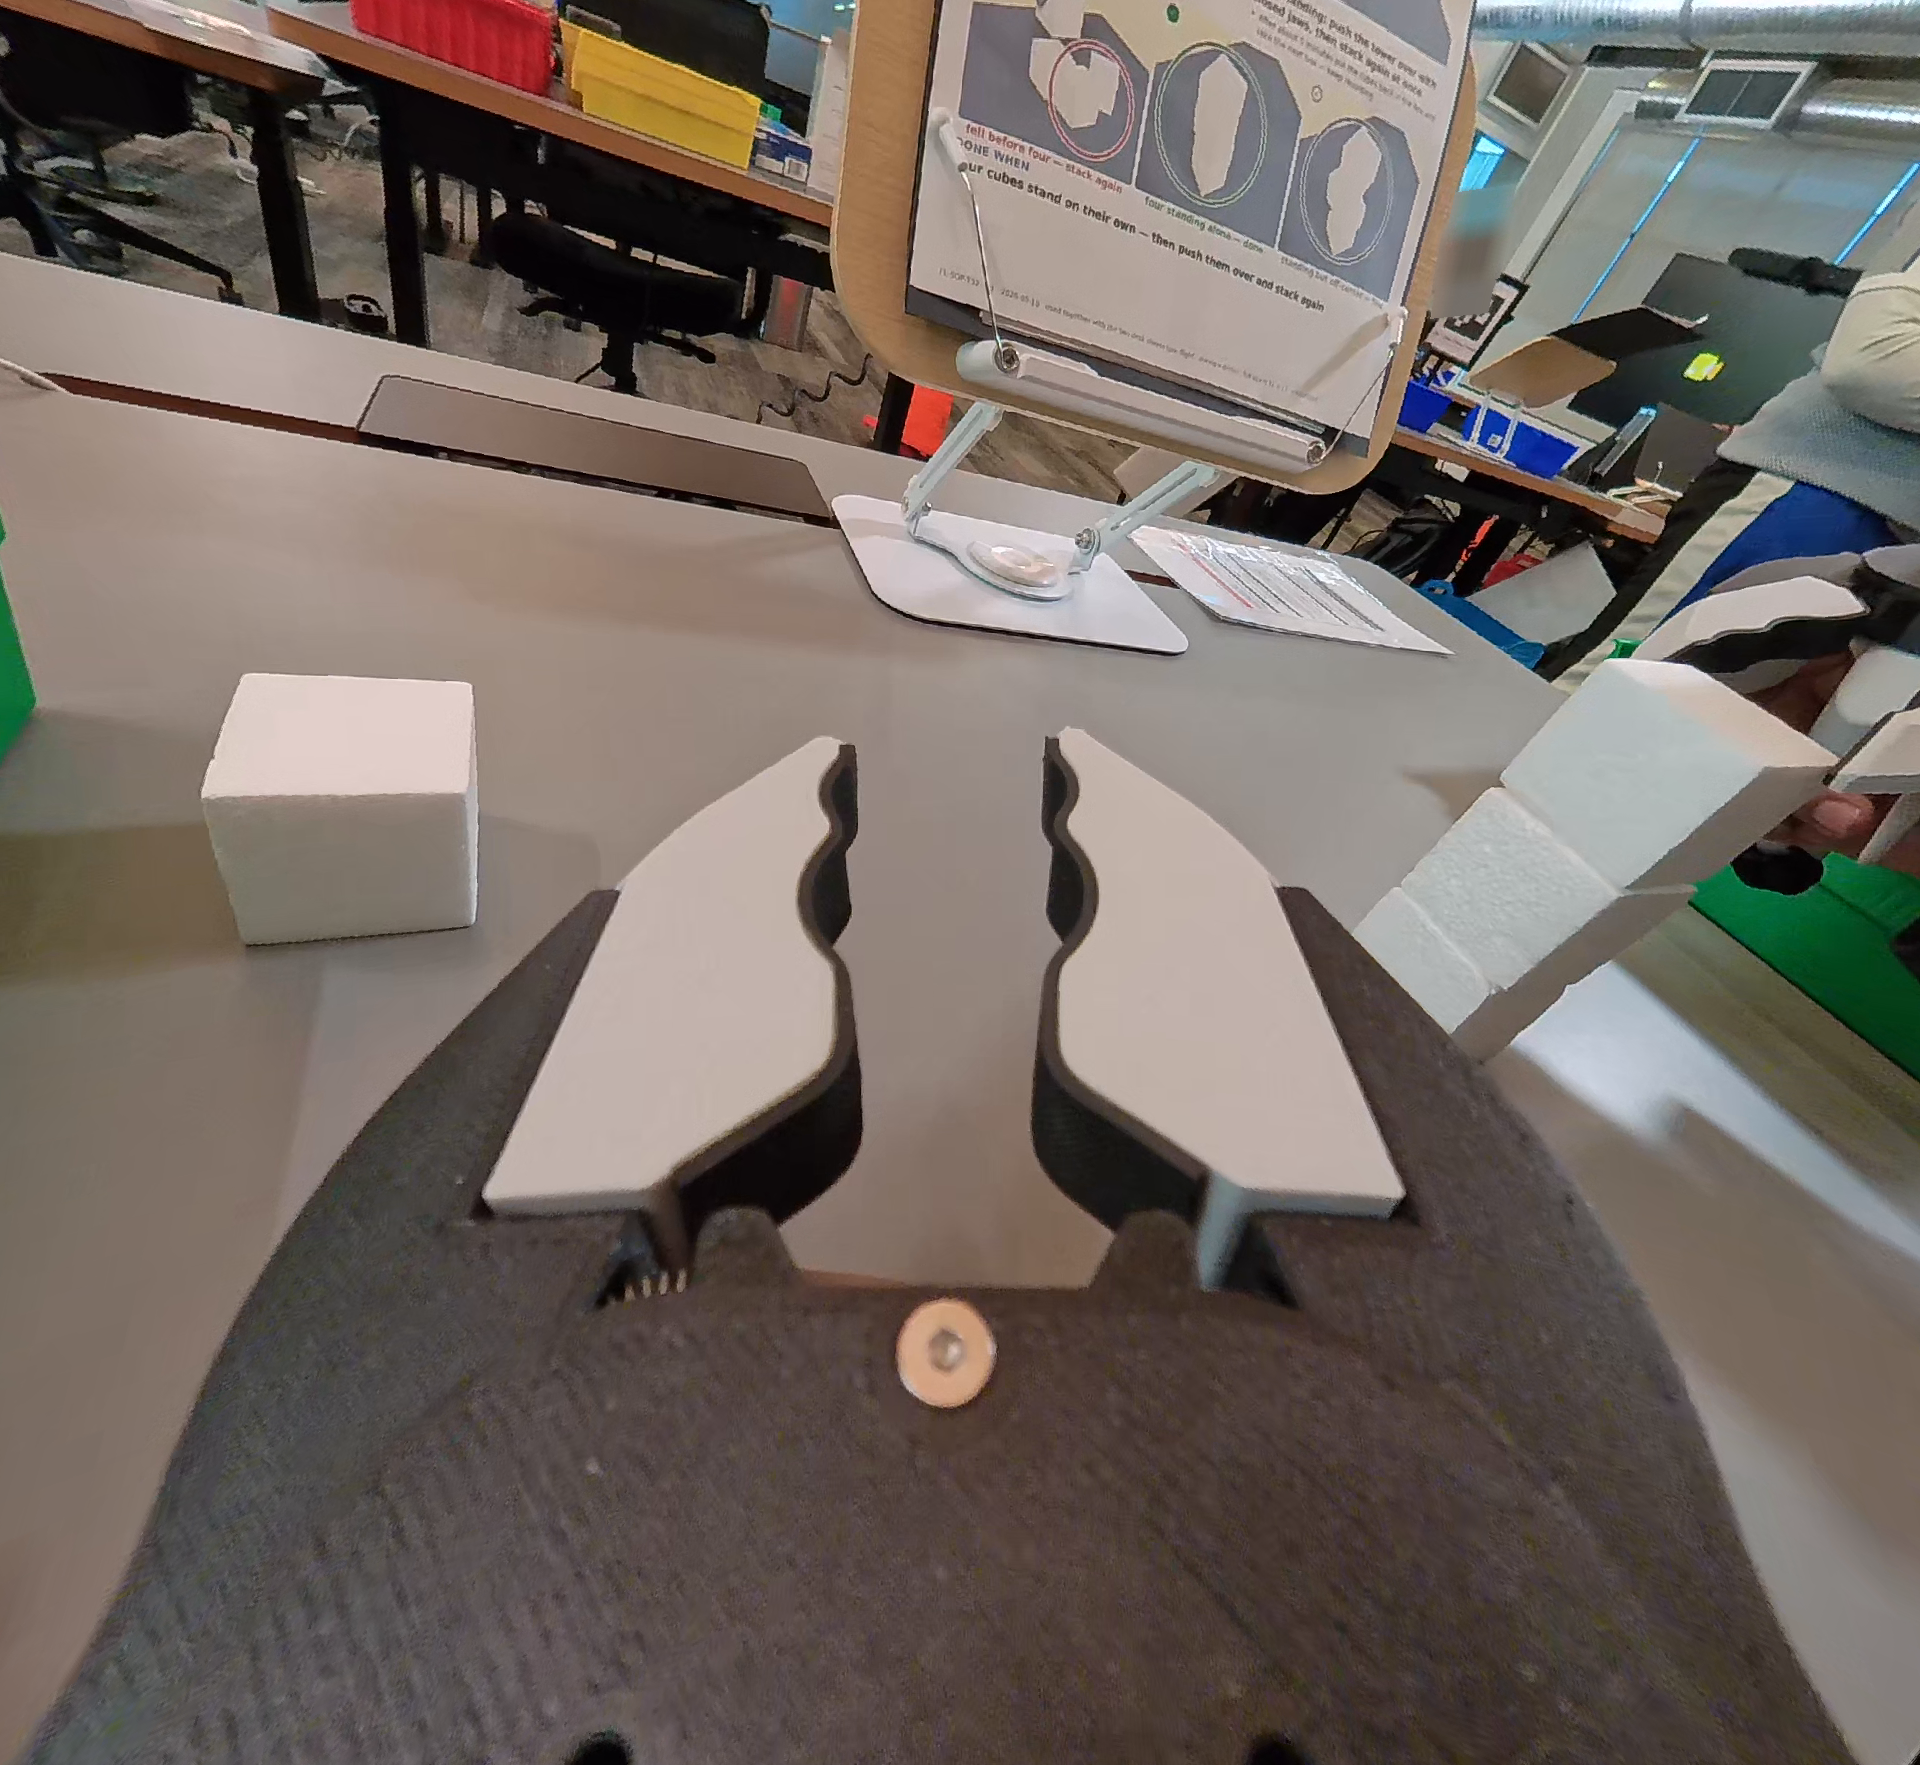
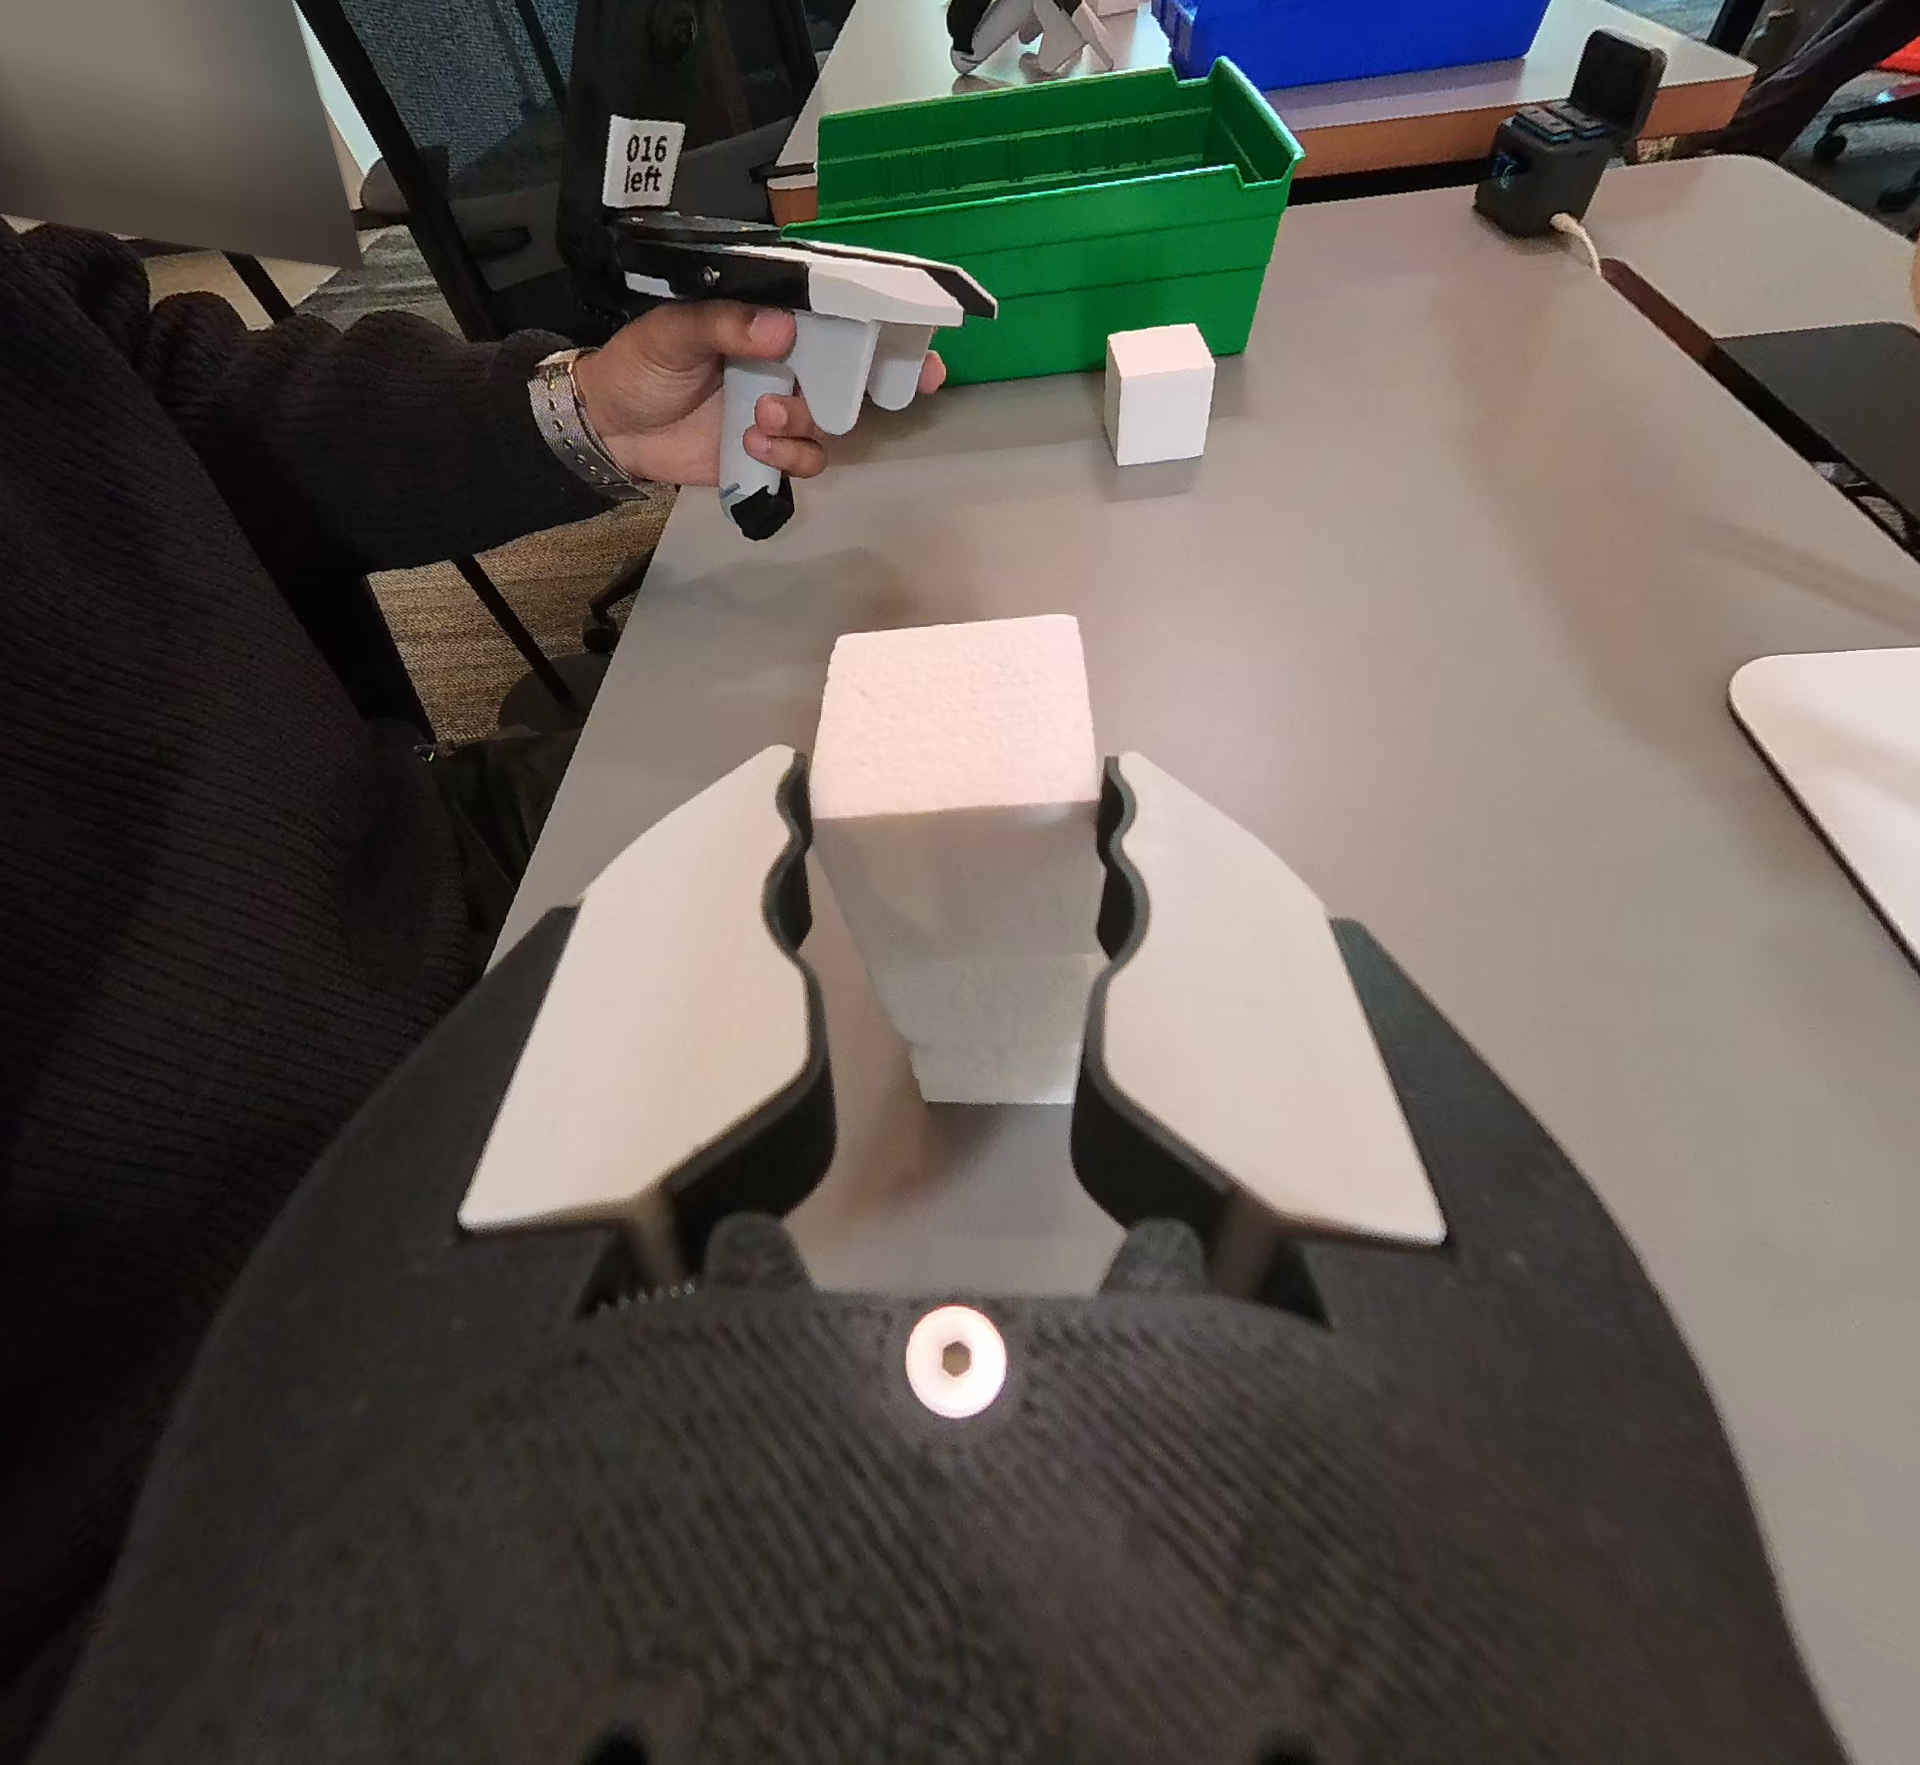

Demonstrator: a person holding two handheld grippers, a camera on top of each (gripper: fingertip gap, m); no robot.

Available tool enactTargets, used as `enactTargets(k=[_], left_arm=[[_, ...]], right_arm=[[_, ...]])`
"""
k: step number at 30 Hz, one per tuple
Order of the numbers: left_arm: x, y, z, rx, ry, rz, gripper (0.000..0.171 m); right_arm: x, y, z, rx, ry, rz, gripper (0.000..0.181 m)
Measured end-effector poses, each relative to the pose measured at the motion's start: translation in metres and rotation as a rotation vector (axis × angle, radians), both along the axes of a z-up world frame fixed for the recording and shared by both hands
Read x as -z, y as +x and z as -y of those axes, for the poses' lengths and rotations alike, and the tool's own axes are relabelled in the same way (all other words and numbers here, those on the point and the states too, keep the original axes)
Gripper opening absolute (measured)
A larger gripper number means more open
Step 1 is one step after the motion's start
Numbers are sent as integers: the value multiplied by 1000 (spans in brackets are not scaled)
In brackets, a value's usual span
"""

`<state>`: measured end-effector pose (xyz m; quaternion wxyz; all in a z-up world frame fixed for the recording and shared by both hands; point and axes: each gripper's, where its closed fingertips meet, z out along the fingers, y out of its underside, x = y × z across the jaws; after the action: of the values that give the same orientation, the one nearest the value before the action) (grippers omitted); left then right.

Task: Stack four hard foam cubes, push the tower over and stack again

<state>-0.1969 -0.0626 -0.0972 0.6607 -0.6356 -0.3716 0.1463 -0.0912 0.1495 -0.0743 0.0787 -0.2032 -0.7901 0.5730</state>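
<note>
Left wrist view: left gripper (image 1: 951, 770) empty, jaws apart, hovering over bare table (image 1: 675, 593). Loose cube (image 1: 343, 806) standing alone toward the left edge, beside a sliver of green bin (image 1: 12, 676). Tower (image 1: 1538, 874) at the right edge, three cubes counted, base cut off by the gripper body. Right gripper mostly out of frame.

Right wrist view: right gripper (image 2: 951, 801) flanking the top cube (image 2: 956, 718); pads touching or just clear, impossible to tell. Lower cubes foreshortened, seams barely readable. Loose cube (image 2: 1158, 396) near the far edge, just in front of the green bin (image 2: 1049, 209).

Step in hand, probably: placing the third cube. Next: release squarely without nudging, then fetch the loose cube as fourth.
</note>
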Motion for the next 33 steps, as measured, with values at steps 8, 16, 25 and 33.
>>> enactTargets(k=[8,16,25,33], left_arm=[[0,0,-1,2,-3,1,35],[1,0,-1,3,-6,0,35],[2,1,-1,5,-11,3,35],[2,1,-1,6,-16,2,35]], right_arm=[[-2,1,0,-6,-16,0,54],[0,1,2,-9,-12,5,54],[2,1,0,-9,-14,14,54],[3,1,-3,1,-31,19,54]])
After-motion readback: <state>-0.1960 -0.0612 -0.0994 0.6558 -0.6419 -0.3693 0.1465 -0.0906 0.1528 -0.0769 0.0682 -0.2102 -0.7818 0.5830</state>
